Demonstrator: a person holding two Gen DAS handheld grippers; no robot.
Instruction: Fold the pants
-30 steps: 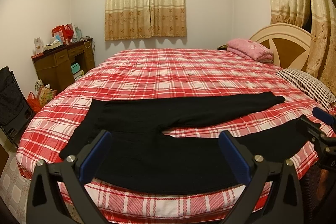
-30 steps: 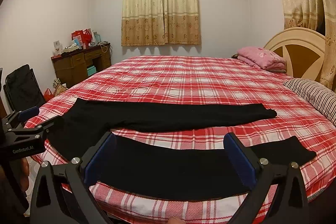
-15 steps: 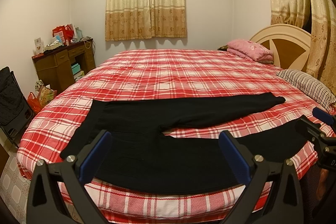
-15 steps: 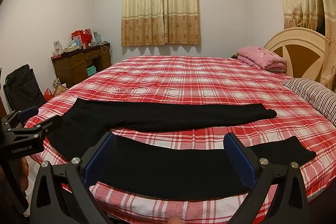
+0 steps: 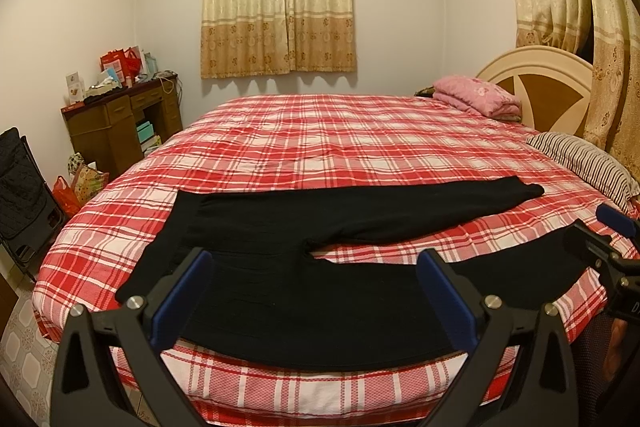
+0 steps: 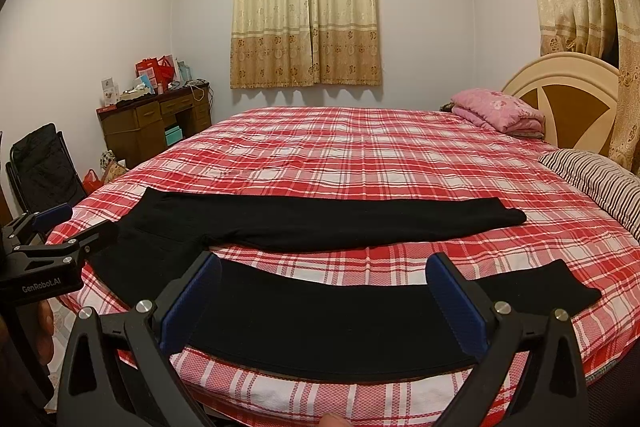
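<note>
Black pants (image 5: 320,291) — flat on bed (image 5: 340,147)

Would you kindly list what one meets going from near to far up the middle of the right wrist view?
Right gripper, open, then the near leg of the black pants, a strip of red plaid bedspread, the far leg, the rest of the bedspread, then the curtains on the back wall.

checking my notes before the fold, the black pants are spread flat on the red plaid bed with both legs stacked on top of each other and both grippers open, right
Not quite. The black pants lie flat on the red plaid bed, but the legs are spread apart with plaid showing between them, as the right wrist view shows. The left gripper and right gripper are open.
</note>
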